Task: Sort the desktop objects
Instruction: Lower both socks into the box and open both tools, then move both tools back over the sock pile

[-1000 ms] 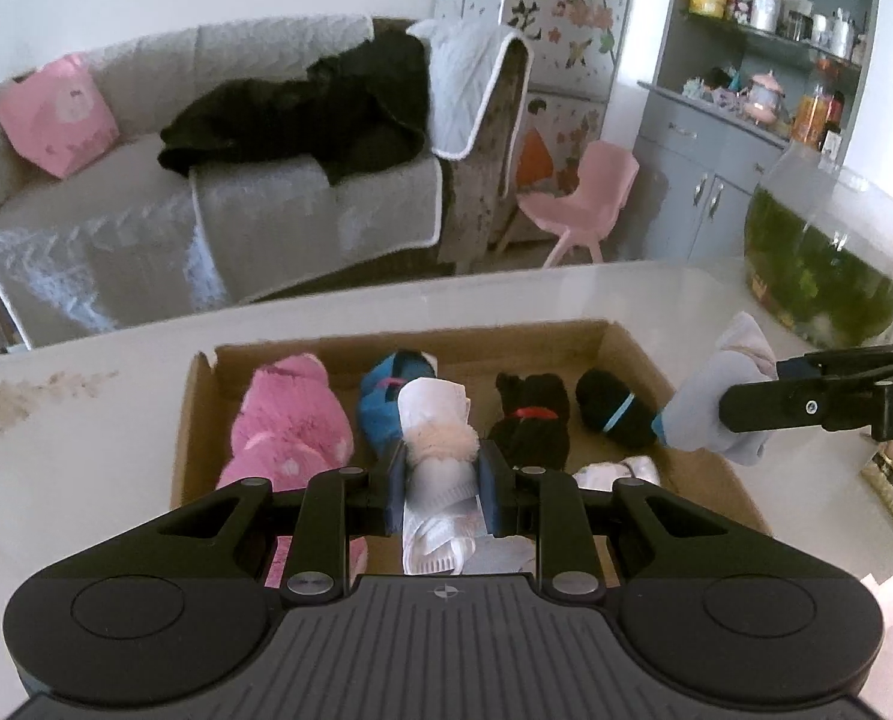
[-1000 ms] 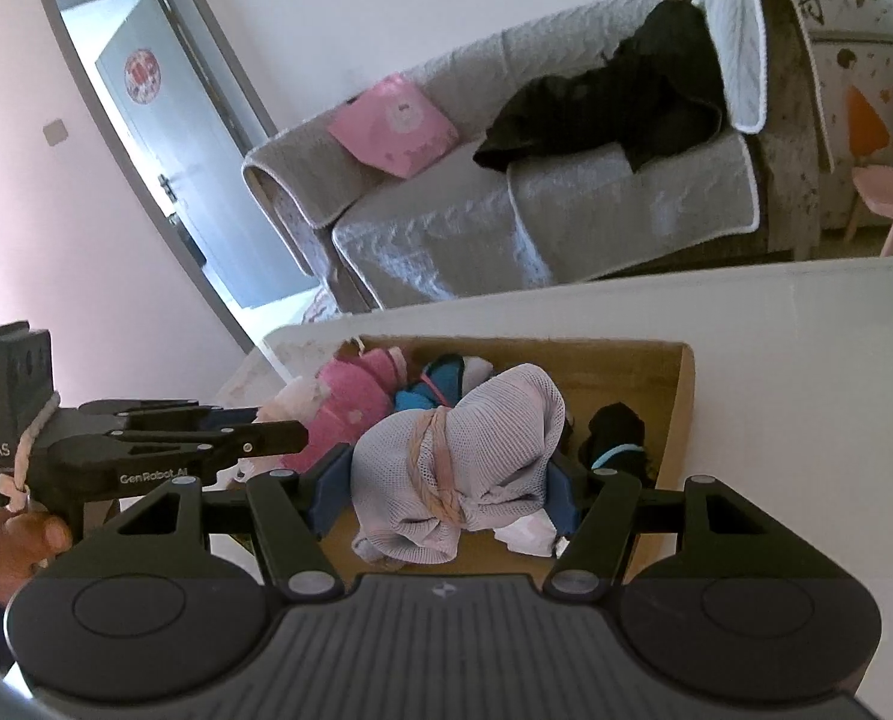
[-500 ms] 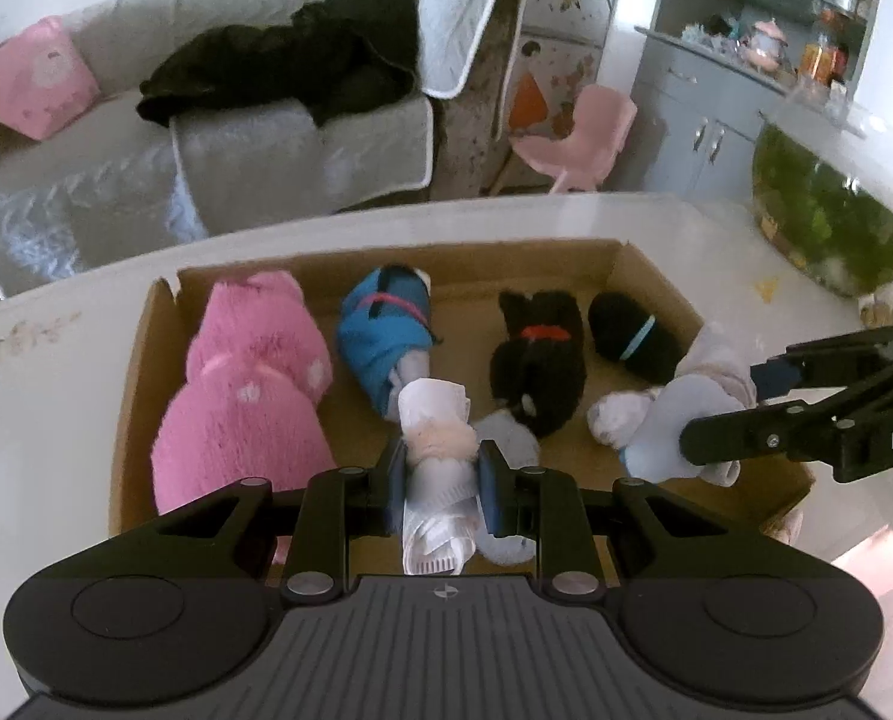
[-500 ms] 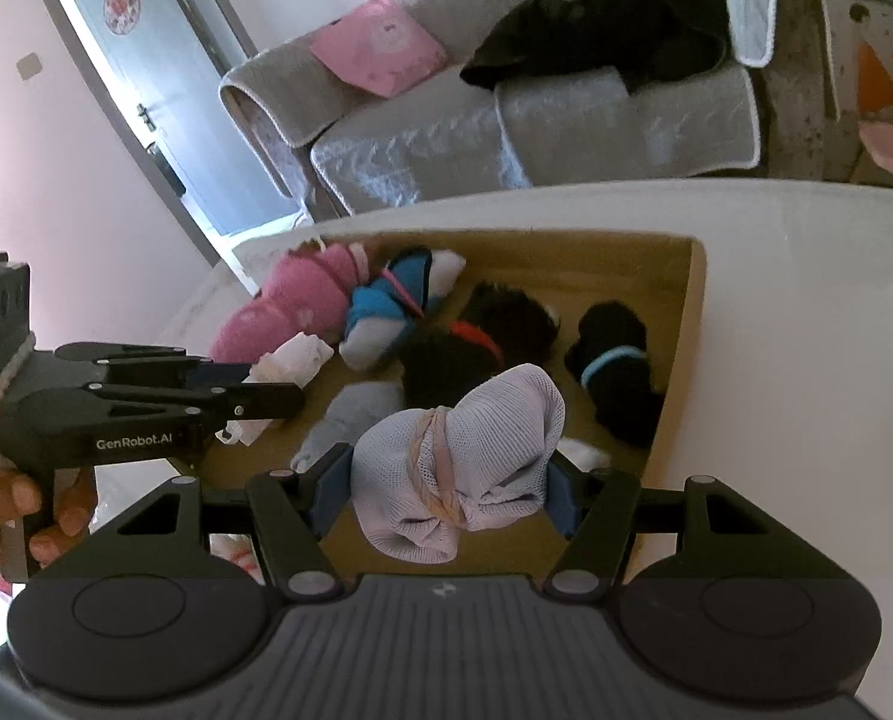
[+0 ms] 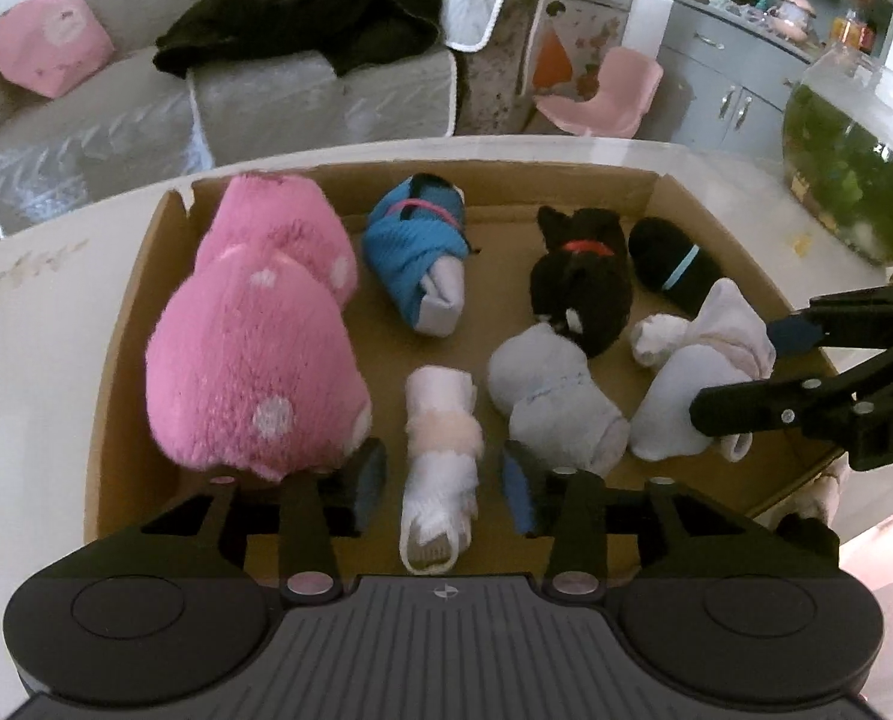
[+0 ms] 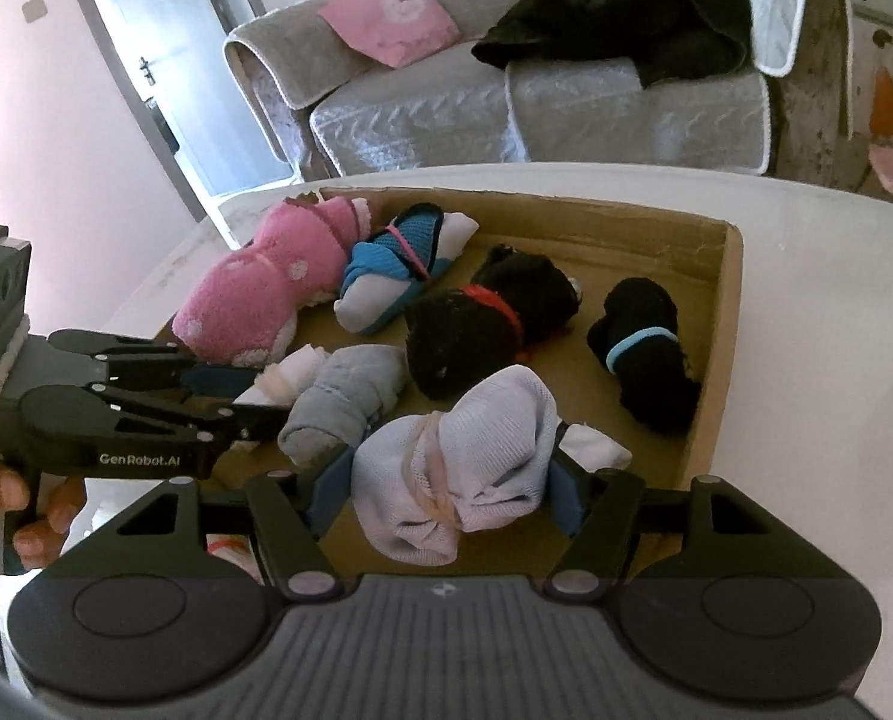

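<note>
While the left claw is spreading off the white sock roll, a lavender roll is pinched by the right claw at the cardboard box's five o'clock corner, release judged next.

Matt cardboard box, fuzzy pink bundle

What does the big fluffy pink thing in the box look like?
The pink plush bundle is the biggest thing in the cardboard box. It looks soft and fuzzy, bright pink with a few white dots, rolled into two fat lumps. It lies lengthwise at the box's left end, against that side wall. The blue sock roll lies beside it. Neither gripper holds it.
</note>
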Demonstrator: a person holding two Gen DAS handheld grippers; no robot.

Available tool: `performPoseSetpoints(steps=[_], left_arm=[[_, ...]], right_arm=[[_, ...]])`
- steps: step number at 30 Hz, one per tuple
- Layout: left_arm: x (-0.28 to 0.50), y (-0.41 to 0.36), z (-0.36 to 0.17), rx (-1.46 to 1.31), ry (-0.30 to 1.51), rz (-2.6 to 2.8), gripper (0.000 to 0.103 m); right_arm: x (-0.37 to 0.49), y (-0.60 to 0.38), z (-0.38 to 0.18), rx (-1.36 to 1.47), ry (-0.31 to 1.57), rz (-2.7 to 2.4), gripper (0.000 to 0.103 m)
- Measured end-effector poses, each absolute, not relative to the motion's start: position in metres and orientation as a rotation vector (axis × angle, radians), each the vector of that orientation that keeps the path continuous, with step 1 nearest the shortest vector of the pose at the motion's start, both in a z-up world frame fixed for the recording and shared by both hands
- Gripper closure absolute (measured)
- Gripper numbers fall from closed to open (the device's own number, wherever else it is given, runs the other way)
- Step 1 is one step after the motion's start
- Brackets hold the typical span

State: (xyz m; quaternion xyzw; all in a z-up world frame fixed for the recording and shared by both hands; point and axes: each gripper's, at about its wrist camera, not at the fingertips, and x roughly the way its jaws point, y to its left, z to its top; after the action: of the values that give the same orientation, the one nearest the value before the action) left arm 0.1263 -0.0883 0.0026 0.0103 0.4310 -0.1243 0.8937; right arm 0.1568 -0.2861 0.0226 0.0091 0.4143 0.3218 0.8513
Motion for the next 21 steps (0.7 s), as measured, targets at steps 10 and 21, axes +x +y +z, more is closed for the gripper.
performPoseSetpoints(steps=[10,21], left_arm=[[0.094,-0.081,0.031,0.004,0.822,-0.246,0.030],[0.010,-0.075,0.044,-0.017,0.801,-0.268,0.020]], right_arm=[[0.137,-0.312,0.061,0.059,0.721,0.662,0.025],[0.063,-0.352,0.053,0.127,0.710,0.680,0.021]])
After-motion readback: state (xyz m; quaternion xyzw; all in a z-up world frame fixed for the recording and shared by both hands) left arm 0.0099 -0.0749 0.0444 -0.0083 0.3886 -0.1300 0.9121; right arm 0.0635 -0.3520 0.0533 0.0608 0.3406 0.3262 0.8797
